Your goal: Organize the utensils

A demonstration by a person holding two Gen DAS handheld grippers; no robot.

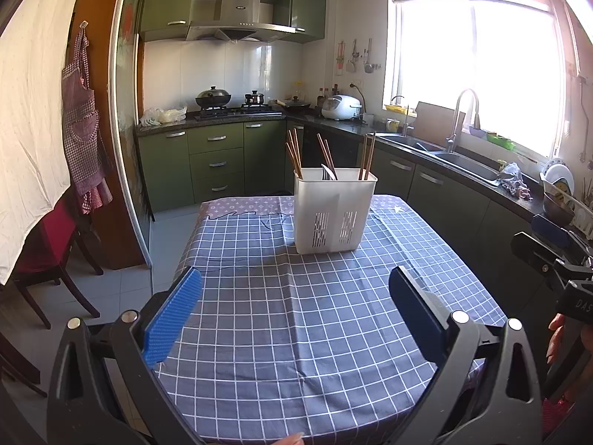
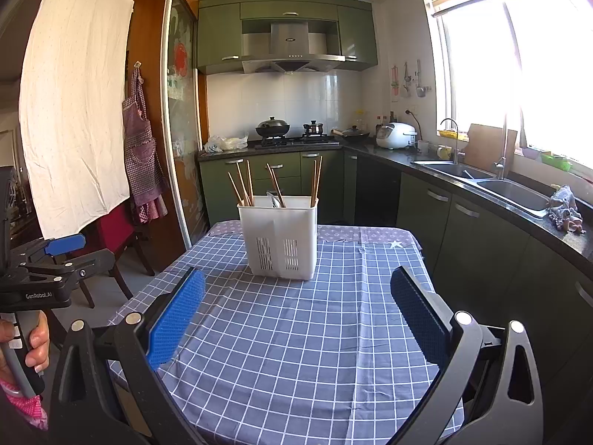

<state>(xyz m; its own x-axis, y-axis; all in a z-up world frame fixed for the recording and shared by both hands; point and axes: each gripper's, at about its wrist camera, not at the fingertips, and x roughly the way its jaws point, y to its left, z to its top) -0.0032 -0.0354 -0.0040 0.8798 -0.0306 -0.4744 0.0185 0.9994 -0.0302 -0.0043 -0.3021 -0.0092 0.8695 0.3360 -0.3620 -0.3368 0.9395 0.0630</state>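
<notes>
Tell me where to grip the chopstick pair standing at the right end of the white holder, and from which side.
Grip the right-end chopstick pair on the bare shafts above the white holder rim, coming from above or the near side with the open right gripper. They stand nearly upright, apart from the middle pair, so the fingers should fit either side.

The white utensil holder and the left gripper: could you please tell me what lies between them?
Only bare checked tablecloth lies between the white utensil holder and the open left gripper, as the left wrist view shows.
</notes>
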